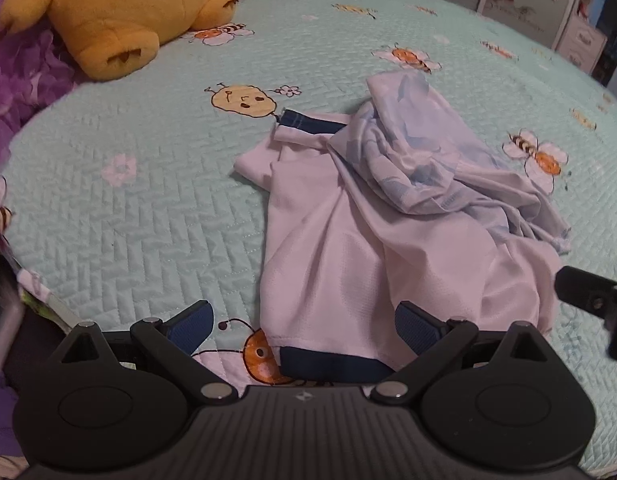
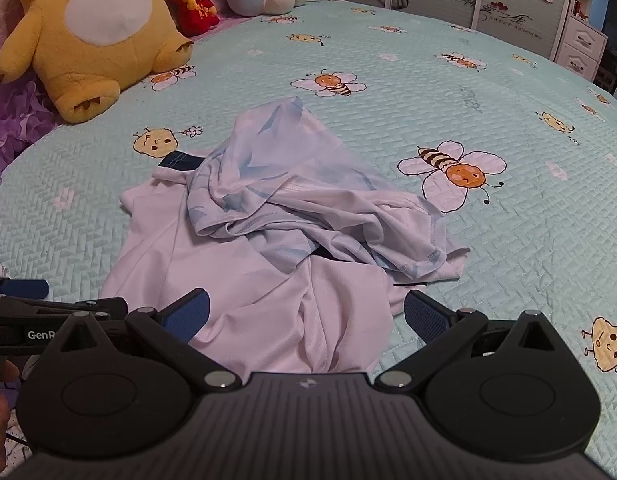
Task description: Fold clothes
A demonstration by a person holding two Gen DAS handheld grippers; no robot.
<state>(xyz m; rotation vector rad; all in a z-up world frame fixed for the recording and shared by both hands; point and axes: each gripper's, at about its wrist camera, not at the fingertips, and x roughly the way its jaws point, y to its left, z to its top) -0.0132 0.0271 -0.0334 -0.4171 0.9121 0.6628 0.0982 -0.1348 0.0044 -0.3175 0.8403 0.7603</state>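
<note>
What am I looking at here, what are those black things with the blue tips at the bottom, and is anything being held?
They are two handheld grippers; a person carries one in each hand, and each has a camera looking forward along its fingers. One picture is from the left gripper, the other from the right gripper. Both have their jaws spread open and hold nothing. They hover over a bed with a pale green bee-print quilt. On it lies a crumpled white shirt with dark blue trim, and a light blue patterned garment is heaped on top of it. A big yellow plush toy sits at the far side.
</note>
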